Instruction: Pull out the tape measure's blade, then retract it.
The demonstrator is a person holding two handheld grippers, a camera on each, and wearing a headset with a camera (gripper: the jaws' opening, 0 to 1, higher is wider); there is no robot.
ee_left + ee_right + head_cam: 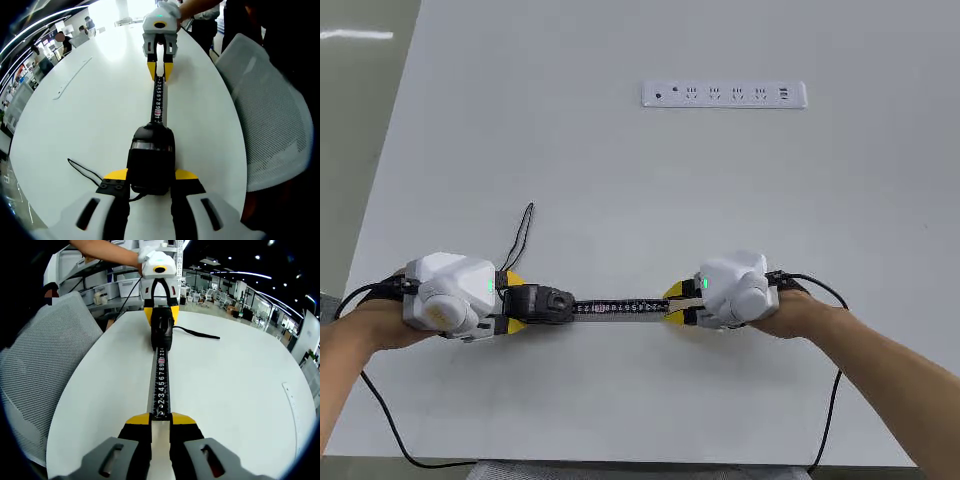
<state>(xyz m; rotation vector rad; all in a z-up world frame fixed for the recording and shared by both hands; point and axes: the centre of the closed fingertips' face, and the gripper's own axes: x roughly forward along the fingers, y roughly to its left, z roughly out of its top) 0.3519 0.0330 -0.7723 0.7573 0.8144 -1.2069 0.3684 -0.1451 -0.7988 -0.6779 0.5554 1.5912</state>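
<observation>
The tape blade (161,385) shows black numerals 2 to 9.

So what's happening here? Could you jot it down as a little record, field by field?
Surface: white table
Left hand-held gripper: shut on the black tape measure case
Right hand-held gripper: shut on the end of the blade
Blade state: pulled out, running straight between the two grippers, numbers facing up
Task stage: blade out, not yet retracted
Other items: white power strip on the far side; thin black cord beside the case
</observation>
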